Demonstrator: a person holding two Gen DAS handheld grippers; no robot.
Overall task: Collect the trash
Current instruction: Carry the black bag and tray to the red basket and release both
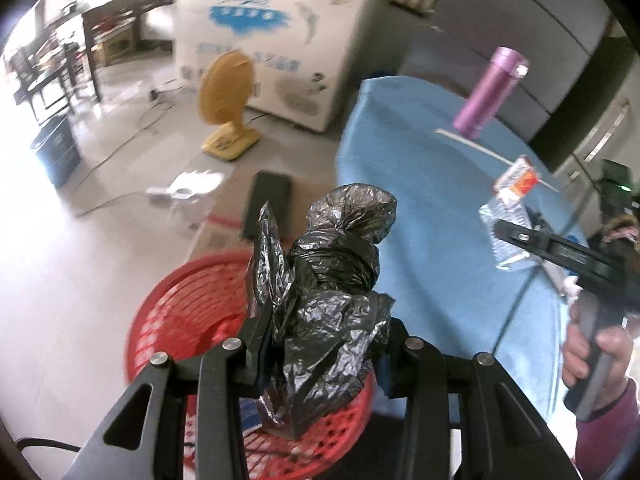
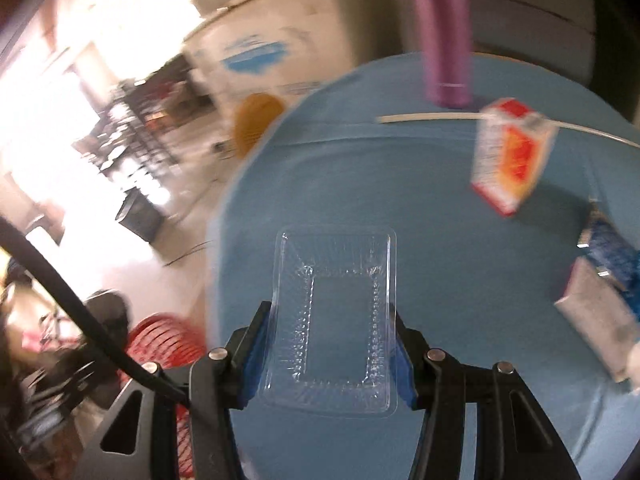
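While the left hand-held gripper (image 1: 324,344) clamped the black bag (image 1: 332,280) above the red basket (image 1: 176,308), the right hand-held gripper (image 2: 332,344) pinched a clear tray (image 2: 334,320) that looked flimsy enough to buckle and slip.

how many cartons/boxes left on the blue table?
2 clear: the red-orange carton by the purple bottle, and a pale box at the right edge beside a blue packet. More may sit out of frame.

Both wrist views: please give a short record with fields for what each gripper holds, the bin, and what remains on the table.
left gripper: shut on crumpled black plastic bag, above the red basket
right gripper: holds clear plastic tray over the blue table
remaining on table: red-and-white carton, purple bottle, white stick
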